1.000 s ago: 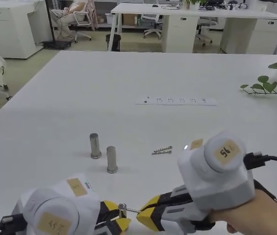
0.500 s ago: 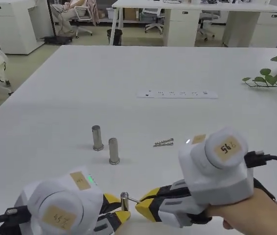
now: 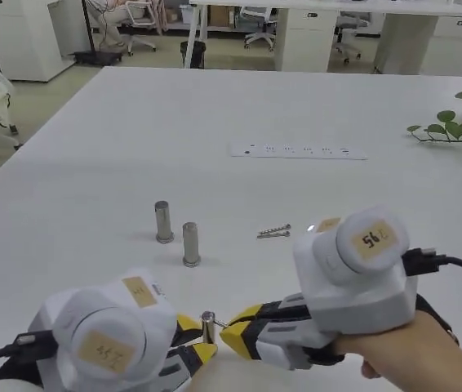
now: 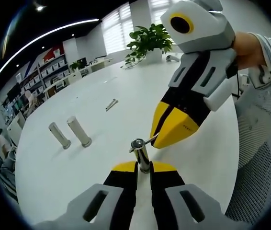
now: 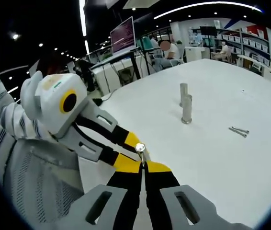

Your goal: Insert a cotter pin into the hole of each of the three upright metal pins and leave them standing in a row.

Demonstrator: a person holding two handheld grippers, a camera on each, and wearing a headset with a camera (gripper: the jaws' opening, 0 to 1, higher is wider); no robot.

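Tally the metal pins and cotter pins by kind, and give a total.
Metal pins: 3, two standing, one in the left gripper
Cotter pins: 3, one in the right gripper, two loose on the table
Total: 6

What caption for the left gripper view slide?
Left gripper grips upright metal pin; right gripper holds cotter pin at its top.

On the table [image 3: 92, 163], an upright metal pin [image 3: 163, 222] stands left of centre, with a second metal pin [image 3: 191, 244] just right of it and nearer. Loose cotter pins [image 3: 273, 233] lie to their right, a power strip [image 3: 298, 151] farther back, and a plant [image 3: 451, 126] far right. Nearest, a third metal pin [image 3: 208, 325] stands between the left gripper [image 3: 198, 343] and the right gripper [image 3: 233, 335], with a single cotter pin [image 4: 150, 140] at its top.
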